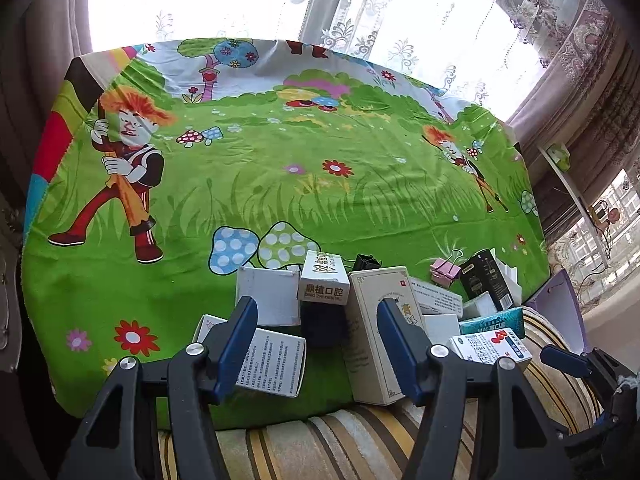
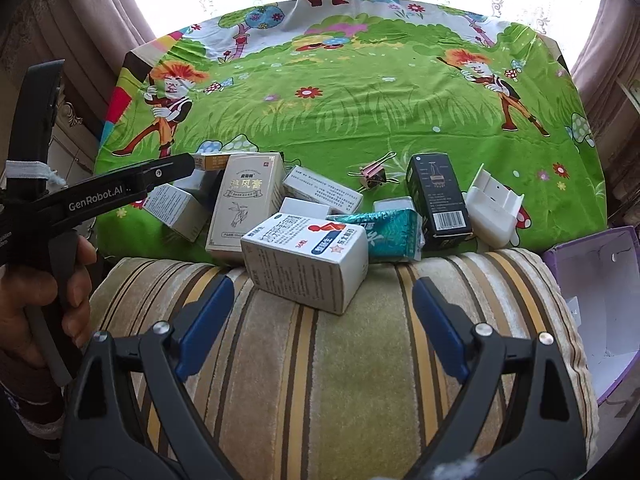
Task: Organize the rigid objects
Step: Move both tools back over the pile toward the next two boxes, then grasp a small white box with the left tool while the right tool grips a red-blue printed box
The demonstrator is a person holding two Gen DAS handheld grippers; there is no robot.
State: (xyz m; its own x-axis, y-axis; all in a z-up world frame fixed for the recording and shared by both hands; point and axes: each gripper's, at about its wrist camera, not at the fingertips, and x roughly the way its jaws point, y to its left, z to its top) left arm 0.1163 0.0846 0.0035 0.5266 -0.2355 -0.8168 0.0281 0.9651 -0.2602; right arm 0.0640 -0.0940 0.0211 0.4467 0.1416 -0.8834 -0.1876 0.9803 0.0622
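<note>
Several small cartons lie in a pile at the near edge of the cartoon-print cloth [image 1: 280, 160]. My left gripper [image 1: 318, 312] is open just above the pile, its fingers either side of a tall cream box [image 1: 370, 332] and a white leaflet box [image 1: 276, 364]. It also shows in the right wrist view [image 2: 176, 166] at the pile's left. My right gripper [image 2: 322, 300] is open over the striped cushion [image 2: 320, 360], just short of a white medicine box with a red figure [image 2: 308, 256]. A teal box [image 2: 384, 236], a black box [image 2: 438, 200] and a white plastic part [image 2: 494, 210] lie to the right.
A pink binder clip [image 2: 372, 176] lies behind the pile, with a black clip [image 1: 366, 262] near it. An open purple box [image 2: 596, 296] stands at the right off the cloth. Curtains and bright windows ring the far side. The far cloth holds nothing.
</note>
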